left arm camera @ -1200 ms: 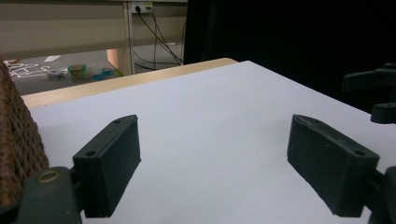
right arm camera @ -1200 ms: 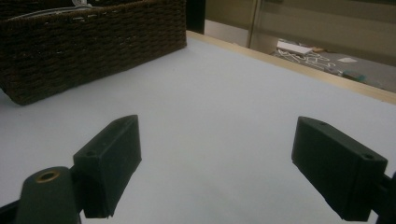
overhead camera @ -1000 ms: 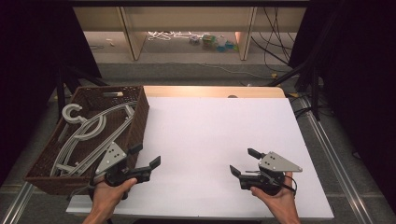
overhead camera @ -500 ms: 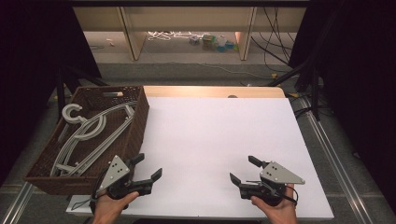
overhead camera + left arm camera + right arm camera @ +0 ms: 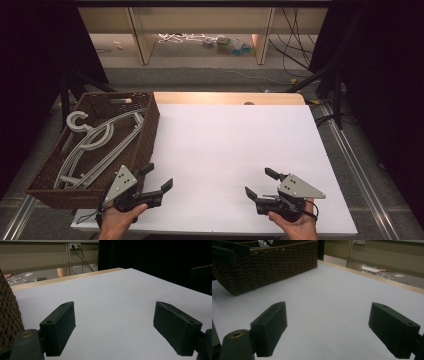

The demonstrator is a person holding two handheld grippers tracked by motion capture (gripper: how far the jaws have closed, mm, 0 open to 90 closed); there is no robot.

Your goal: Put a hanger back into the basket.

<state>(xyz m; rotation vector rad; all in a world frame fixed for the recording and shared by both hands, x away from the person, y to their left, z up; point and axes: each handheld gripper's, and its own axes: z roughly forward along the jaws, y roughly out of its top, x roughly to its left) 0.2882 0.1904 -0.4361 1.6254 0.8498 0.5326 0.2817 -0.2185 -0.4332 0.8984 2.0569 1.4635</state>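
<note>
My left gripper (image 5: pixel 156 176) rests low at the table's near left edge, just beside the front corner of a brown wicker basket (image 5: pixel 146 142), and it is open with nothing between its jaws. In the left gripper view the gripper (image 5: pixel 125 330) has bare white table between its jaws. My right gripper (image 5: pixel 260 182) sits at the near right, open and empty too. The right gripper view has its gripper (image 5: pixel 334 332) pointing across the table toward the basket (image 5: pixel 274 265). Several grey plastic hangers (image 5: pixel 95 142) lie in the basket.
The white table (image 5: pixel 235 145) has a wooden strip along its far edge. Beyond it stand shelf legs, with cables and small items on the floor. A dark stand (image 5: pixel 330 75) rises at the far right. A basket wall (image 5: pixel 8 320) fills the left edge of the left gripper view.
Both hands have drawn back toward the near edge of the table. Both grippers stay open and empty.
</note>
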